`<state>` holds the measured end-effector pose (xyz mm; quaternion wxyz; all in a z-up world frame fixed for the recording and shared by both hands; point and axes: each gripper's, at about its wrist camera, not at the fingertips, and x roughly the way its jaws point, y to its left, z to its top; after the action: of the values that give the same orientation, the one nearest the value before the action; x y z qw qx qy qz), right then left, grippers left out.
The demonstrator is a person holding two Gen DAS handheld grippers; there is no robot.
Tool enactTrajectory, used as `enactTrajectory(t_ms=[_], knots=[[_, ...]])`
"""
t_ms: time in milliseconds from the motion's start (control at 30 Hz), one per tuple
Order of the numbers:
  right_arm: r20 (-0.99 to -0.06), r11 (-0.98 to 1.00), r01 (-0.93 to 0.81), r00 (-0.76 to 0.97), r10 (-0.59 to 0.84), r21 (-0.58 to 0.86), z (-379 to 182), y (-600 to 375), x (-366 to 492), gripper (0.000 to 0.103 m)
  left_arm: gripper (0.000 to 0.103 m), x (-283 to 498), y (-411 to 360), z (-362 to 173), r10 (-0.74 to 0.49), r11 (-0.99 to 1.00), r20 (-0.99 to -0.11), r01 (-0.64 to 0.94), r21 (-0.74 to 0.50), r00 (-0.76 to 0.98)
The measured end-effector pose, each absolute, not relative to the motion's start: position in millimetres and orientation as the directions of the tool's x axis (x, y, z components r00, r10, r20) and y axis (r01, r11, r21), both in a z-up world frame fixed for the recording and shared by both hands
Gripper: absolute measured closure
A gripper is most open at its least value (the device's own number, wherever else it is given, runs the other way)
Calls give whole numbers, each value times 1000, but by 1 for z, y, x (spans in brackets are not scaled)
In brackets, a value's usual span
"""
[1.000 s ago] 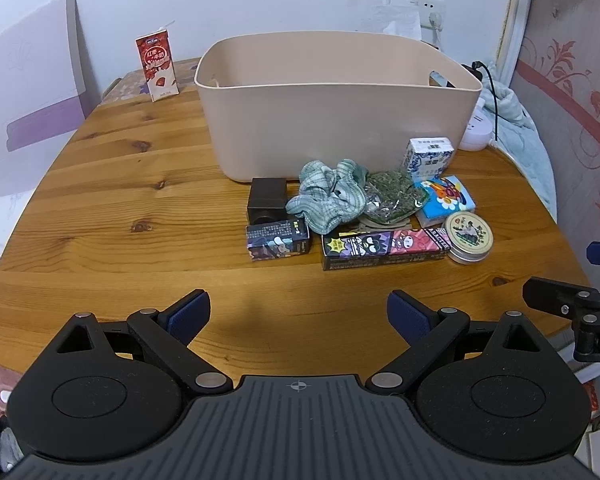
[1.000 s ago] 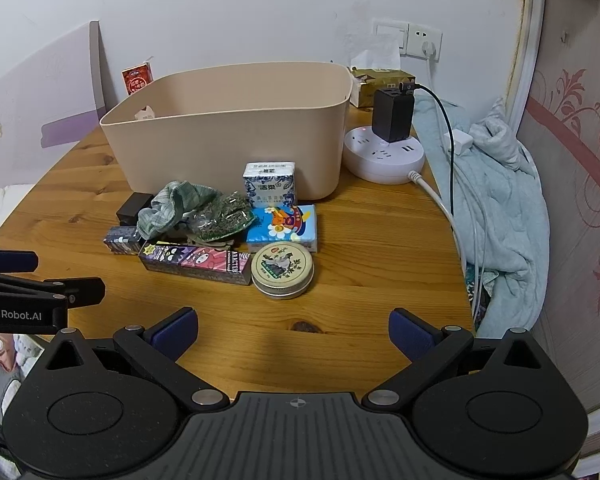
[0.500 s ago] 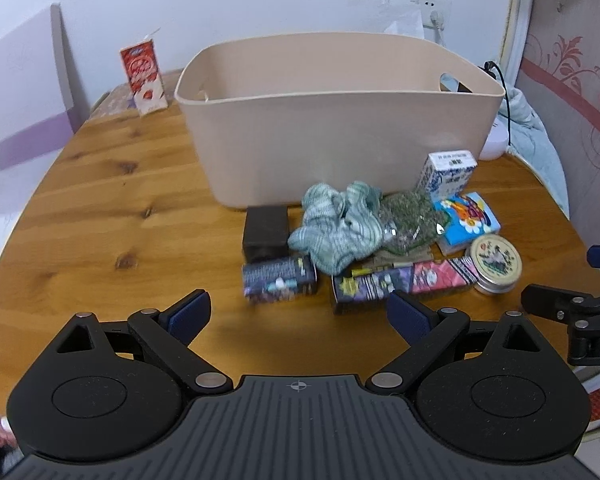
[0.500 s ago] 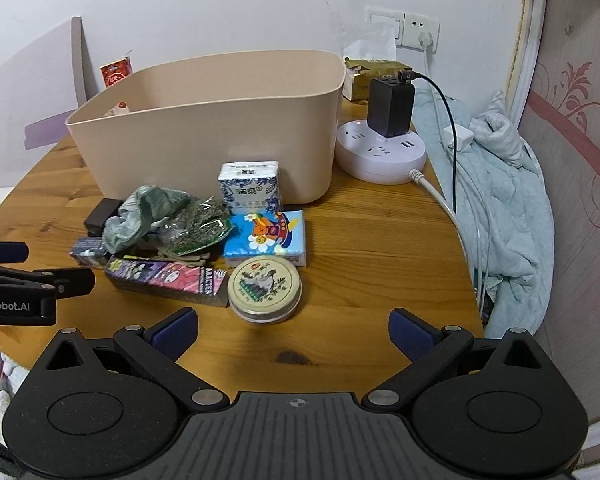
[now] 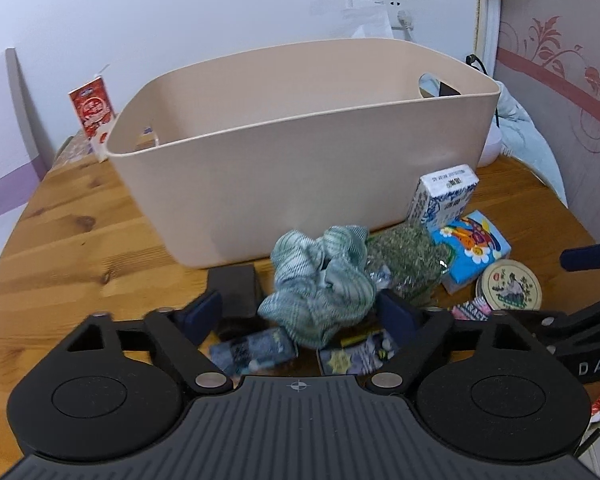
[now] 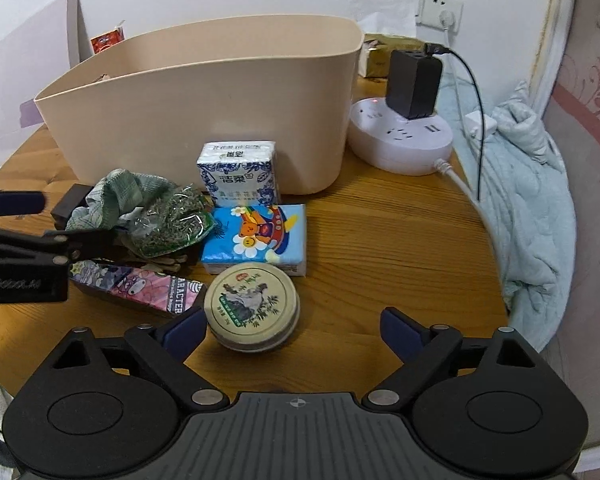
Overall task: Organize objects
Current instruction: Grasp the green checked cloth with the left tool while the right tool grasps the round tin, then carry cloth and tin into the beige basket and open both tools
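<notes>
Green-striped crumpled cloth (image 5: 320, 284), heaped with small boxes against beige bin (image 5: 300, 152) mid-tabletop (image 5: 80, 220), framed between spread left tongs (image 5: 300, 314); right tongs (image 6: 290, 330) likewise spread, empty, beside round tin (image 6: 252, 306), apparently staged for binning.

The long pink cartoon box (image 6: 140, 286) just left of the right gripper (image 6: 290, 330) reads "ARACTER" (cut off), the tissue pack (image 6: 240, 174) ahead "洁柔".
</notes>
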<state>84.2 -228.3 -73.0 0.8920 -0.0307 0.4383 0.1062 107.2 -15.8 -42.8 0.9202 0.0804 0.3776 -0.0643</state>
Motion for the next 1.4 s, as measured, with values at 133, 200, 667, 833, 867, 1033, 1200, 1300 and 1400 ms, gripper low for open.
enactTrajectory(t_ms=[133, 200, 667, 833, 867, 1033, 1200, 1300, 1400], knots=[[-796, 968, -249, 582, 168, 23, -75, -223, 90, 14, 31, 115, -20, -47, -77, 974, -710, 206, 97, 700], [-797, 963, -270, 577, 177, 18, -76, -221, 91, 20, 37, 117, -23, -47, -88, 969, -705, 224, 103, 704], [-794, 951, -306, 569, 215, 39, -77, -218, 92, 52, 72, 121, -21, -46, -121, 971, -719, 231, 56, 684], [-785, 959, -277, 578, 221, 66, -75, -225, 91, 52, 85, 119, -15, -43, -130, 976, -730, 215, 23, 671], [-781, 960, -272, 583, 224, 73, -73, -226, 90, 52, 85, 117, -13, -41, -134, 977, -730, 213, 17, 670], [-752, 963, -261, 621, 222, 69, -58, -230, 85, 52, 87, 108, -3, -30, -147, 981, -719, 193, -18, 679], [-717, 968, -239, 661, 221, 79, -39, -237, 81, 52, 87, 96, 8, -7, -187, 980, -685, 185, -78, 704], [-692, 969, -237, 687, 222, 75, -25, -238, 79, 52, 87, 89, 12, 10, -183, 981, -651, 179, -73, 737], [-659, 970, -234, 719, 222, 71, -9, -238, 81, 52, 87, 86, 17, 24, -173, 983, -622, 170, -65, 763]])
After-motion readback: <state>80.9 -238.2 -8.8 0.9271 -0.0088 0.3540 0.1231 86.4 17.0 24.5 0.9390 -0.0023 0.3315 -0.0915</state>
